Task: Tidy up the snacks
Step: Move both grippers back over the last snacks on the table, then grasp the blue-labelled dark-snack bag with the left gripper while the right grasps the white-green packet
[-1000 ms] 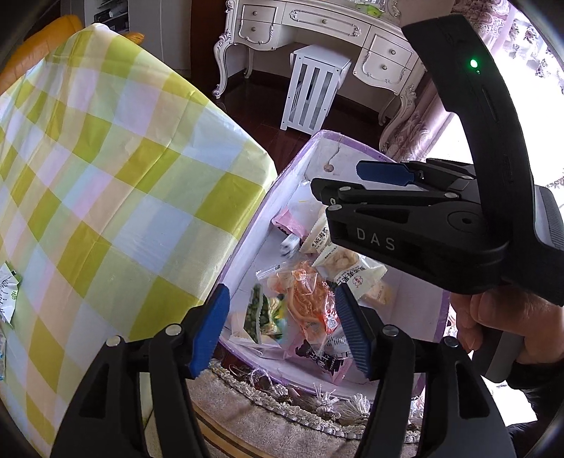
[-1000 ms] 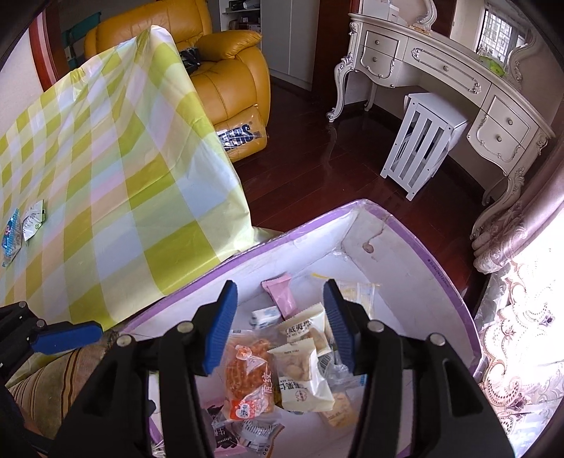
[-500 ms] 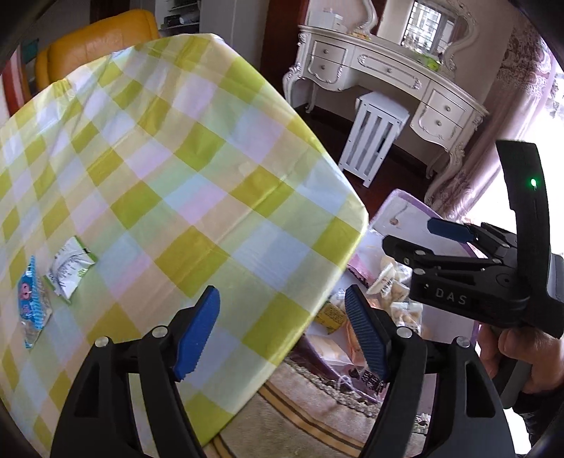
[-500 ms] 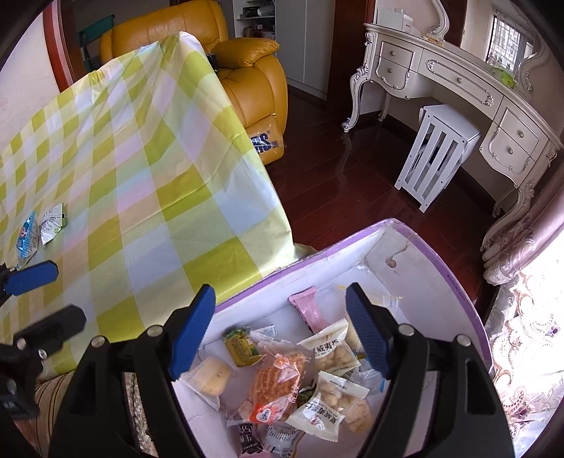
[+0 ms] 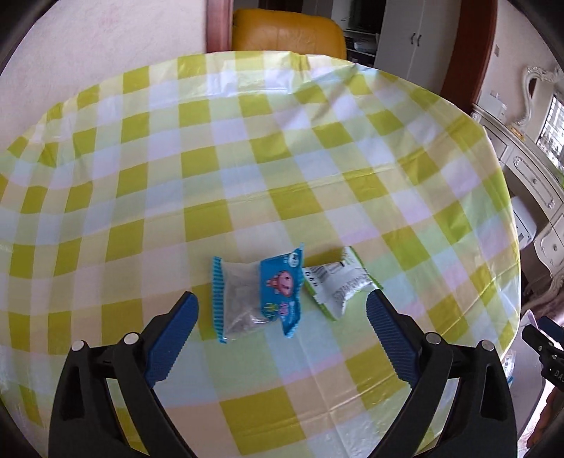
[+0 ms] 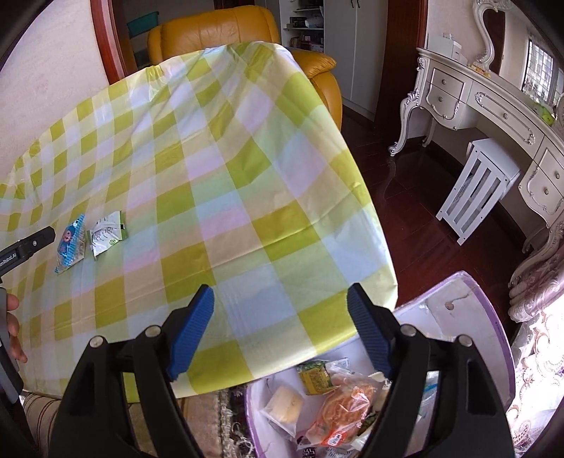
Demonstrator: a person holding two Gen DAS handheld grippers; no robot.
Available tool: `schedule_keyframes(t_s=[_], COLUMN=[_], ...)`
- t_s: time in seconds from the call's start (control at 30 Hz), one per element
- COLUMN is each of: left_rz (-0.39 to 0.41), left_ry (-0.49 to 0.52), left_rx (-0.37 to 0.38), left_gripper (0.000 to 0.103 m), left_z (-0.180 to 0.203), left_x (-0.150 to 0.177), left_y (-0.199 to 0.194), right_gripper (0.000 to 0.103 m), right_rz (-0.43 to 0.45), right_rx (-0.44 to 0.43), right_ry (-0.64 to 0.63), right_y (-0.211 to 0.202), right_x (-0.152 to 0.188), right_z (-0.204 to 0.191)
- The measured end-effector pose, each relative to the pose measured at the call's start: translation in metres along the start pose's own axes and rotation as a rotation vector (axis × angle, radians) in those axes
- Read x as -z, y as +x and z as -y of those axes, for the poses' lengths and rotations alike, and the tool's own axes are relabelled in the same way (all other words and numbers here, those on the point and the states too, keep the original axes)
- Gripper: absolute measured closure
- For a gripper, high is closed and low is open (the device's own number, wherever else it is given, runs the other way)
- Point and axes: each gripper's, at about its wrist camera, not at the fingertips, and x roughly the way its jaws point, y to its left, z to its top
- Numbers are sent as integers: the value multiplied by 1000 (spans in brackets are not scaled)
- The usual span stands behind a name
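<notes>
A blue snack packet [image 5: 257,294] and a green-and-white snack packet [image 5: 336,282] lie side by side on the checked tablecloth [image 5: 246,158]. My left gripper [image 5: 282,338] is open and empty, hovering just in front of both packets. My right gripper [image 6: 280,331] is open and empty over the table's right edge, above the purple-rimmed box [image 6: 493,299] that holds several snack bags, among them an orange one [image 6: 343,408]. The two packets also show at far left in the right wrist view, blue [image 6: 70,243] and green [image 6: 107,234].
A yellow leather armchair [image 6: 229,31] stands behind the table. A white ornate dresser [image 6: 493,102] and a white slatted stool [image 6: 476,183] stand on the dark wood floor to the right. A fringed rug [image 6: 225,422] lies under the box.
My left gripper has swung from over the box to the tabletop and now faces the two packets. My right gripper has risen and drawn back from the box towards the table edge.
</notes>
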Motion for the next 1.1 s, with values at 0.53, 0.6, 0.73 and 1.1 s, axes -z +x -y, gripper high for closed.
schedule_keyframes(t_s=[0.53,0.6,0.73,1.1], left_rz=[-138,-147,-158,-114], left_ry=[-20,-22,-32,-46], left_rx=[48,54,105,162], left_gripper=[8,10,29,47], left_z=[-26,-27,-31,-40], left_x=[-1,-2,-2,-5], left_y=[61,66,72,62], right_gripper=[21,20,20,19], right_rz=[-5,-11,-25,-65], right_rx=[-143,-157,-172,-211], right_ry=[-165,-185,-231,-348], right_y=[20,27,42,84], right_x=[-26,-28,-31,-35], right_z=[-102,-114,-139,-204])
